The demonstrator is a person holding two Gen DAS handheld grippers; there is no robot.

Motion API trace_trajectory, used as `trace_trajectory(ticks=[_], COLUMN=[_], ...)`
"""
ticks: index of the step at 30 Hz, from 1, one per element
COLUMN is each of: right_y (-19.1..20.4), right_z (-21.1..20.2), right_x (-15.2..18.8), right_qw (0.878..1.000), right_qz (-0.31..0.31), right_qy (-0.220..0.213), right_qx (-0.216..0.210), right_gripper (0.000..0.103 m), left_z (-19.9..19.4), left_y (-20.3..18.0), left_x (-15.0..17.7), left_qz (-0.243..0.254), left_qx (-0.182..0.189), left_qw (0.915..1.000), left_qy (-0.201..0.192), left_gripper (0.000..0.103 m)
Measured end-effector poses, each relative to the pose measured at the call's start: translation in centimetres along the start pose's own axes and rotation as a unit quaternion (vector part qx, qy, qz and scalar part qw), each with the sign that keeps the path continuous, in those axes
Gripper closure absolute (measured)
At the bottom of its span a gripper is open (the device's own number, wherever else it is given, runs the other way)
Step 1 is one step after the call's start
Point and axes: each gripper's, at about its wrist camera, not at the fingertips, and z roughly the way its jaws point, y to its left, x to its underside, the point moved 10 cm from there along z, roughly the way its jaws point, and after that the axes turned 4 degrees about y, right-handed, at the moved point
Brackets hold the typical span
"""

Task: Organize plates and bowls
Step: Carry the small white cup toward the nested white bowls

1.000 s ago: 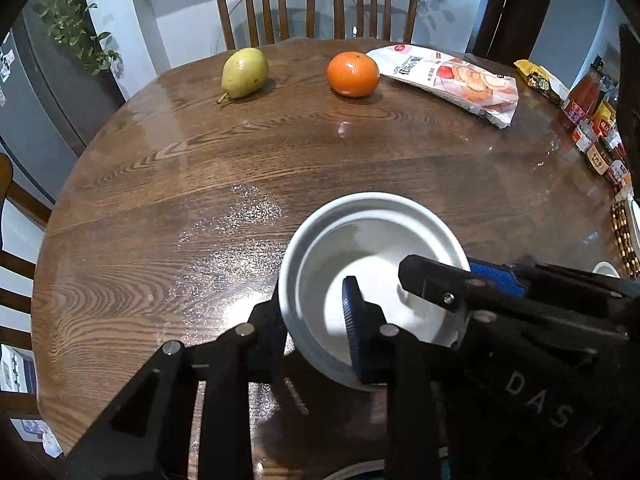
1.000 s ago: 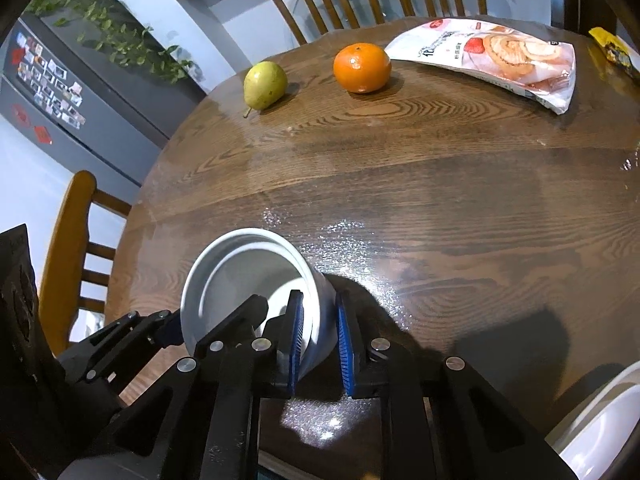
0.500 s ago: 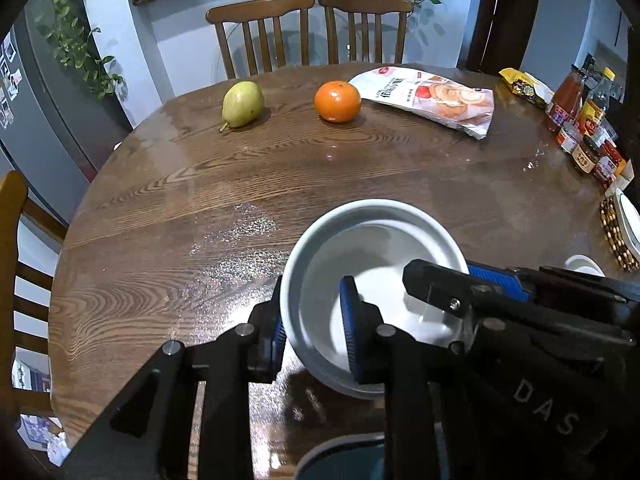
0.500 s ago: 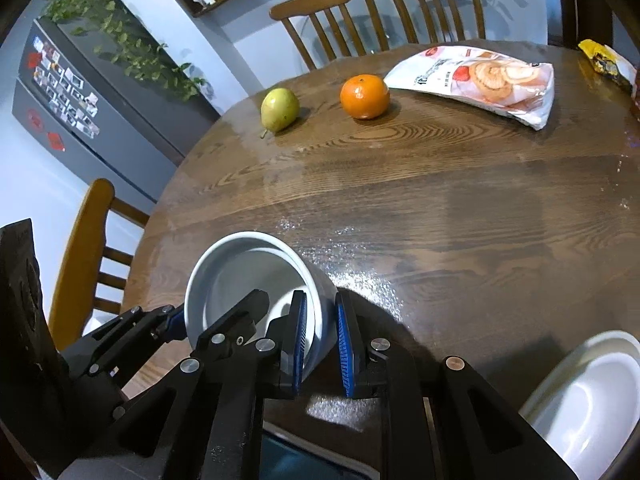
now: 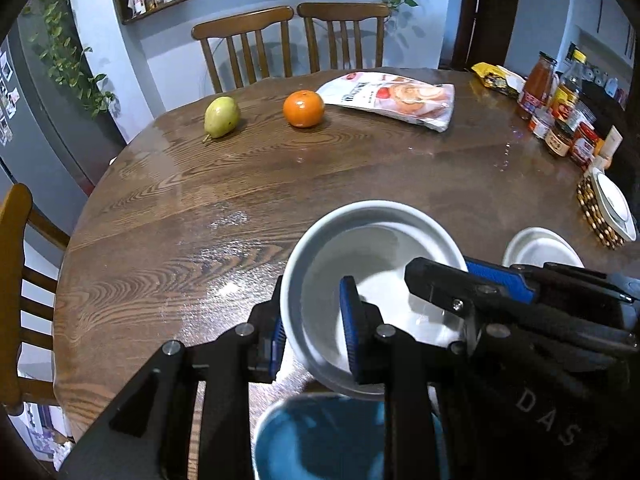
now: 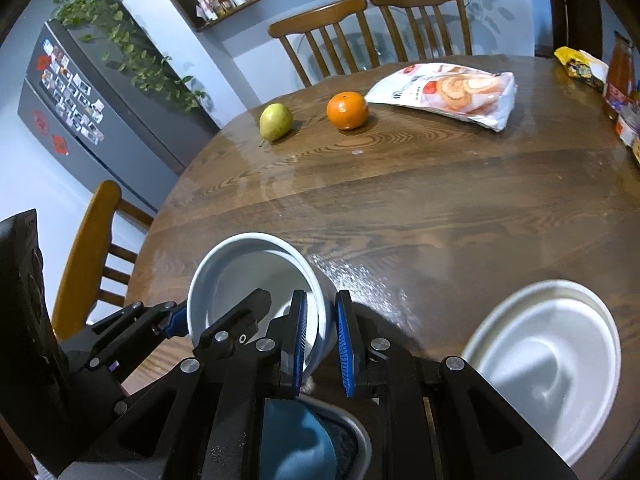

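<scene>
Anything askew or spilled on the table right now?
Nothing spilled or broken. The white bowl is tilted, not flat: both claws, left claw and right claw, pinch opposite rim edges and hold it over the blue-lined bowl. That looks deliberate.

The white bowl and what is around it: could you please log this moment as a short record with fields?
held item: white bowl, tilted, off the table
left gripper: shut on bowl's left rim
right gripper: shut on bowl's right rim
below bowl: blue bowl, near table edge
second white bowl: on table, to the right
far side: pear, orange, snack bag
right edge: jars and bottles
</scene>
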Motion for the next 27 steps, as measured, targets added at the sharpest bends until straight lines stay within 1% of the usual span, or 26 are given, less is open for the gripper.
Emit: trace_trajectory(ticks=[17,27], right_y=[-2.3,-4.3], right_z=[-5.1,-7.5], right_x=[1.6,2.3], right_qw=[0.999,0.998], right_qz=[0.019,0.030], right_qy=[-0.040,-0.056], right_qx=[0.004,0.010], right_gripper=[0.085,0.085], left_z=[-3.2,-4.5], left_y=[-4.5,-7.6], left_x=[0.5,0.6], left_qz=[0.036,0.055], left_qx=[0.004,0.008], left_qw=[0.9989,0.9977], left_qy=[-0.030,-0.039], left_gripper=[0.082,0.082])
